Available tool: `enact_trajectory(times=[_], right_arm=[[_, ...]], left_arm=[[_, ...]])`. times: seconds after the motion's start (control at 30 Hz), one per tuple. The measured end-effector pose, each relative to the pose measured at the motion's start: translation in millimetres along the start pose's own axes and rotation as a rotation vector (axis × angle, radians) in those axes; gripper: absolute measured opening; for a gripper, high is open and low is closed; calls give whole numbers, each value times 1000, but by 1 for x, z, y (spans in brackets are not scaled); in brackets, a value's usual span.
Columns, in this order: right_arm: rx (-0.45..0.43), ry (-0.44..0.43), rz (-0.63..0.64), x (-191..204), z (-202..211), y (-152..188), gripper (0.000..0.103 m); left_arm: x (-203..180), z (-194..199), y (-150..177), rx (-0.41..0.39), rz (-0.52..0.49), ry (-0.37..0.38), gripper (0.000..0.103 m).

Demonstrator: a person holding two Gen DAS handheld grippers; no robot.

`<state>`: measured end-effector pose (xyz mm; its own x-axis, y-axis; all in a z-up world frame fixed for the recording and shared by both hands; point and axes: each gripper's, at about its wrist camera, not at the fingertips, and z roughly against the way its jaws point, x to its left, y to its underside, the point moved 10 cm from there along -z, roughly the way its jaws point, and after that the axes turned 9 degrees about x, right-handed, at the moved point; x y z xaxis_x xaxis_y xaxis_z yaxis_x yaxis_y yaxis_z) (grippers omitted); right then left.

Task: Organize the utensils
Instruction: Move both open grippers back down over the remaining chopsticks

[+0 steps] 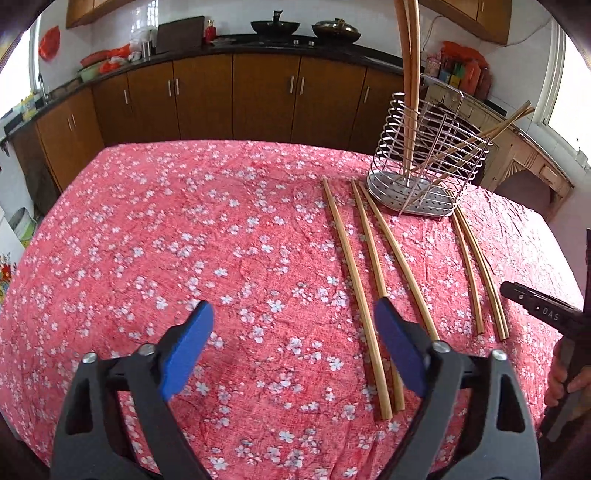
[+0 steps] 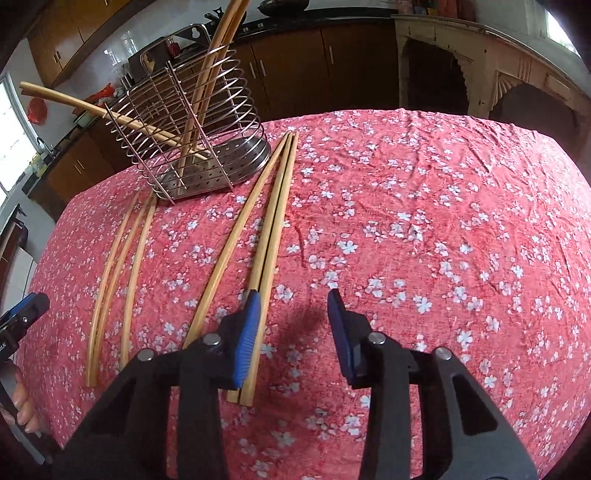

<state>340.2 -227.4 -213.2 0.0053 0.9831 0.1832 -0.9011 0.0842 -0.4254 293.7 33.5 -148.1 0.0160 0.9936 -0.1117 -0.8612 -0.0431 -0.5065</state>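
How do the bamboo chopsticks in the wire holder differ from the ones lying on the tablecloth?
The bamboo chopsticks in the steel wire holder stand or lean, some upright, some tilted over its rim; the loose bamboo chopsticks lie flat on the pink floral tablecloth. Those inside the steel wire holder are sorted; the loose ones are not. Both are plain pale bamboo.

I see a worktop under a pink cloth (image 1: 184, 240) printed with white blossoms. Behind it runs a row of brown cabinets (image 1: 236, 96) with a dark counter on top, carrying two black woks (image 1: 275, 26). A worn cream cabinet (image 2: 480, 62) stands beside them.
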Motion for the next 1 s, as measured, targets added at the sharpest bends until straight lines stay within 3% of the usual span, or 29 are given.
enact_trajectory(times=[0.5,0.7,0.87,1.0], right_arm=[[-32,63,60,4,-6,-7,36],[-22,13,53,4,-7,-6,36],[-28,57,67,2,-7,-8,35],[-29,161,53,-19,-6,-10,25]], left_arm=[[-13,-25,5,50,-20,28,62],[-19,-32,6,61,-34,29,60],[-21,-36,5,67,-38,29,57],[-23,-37,6,73,-47,30,52]])
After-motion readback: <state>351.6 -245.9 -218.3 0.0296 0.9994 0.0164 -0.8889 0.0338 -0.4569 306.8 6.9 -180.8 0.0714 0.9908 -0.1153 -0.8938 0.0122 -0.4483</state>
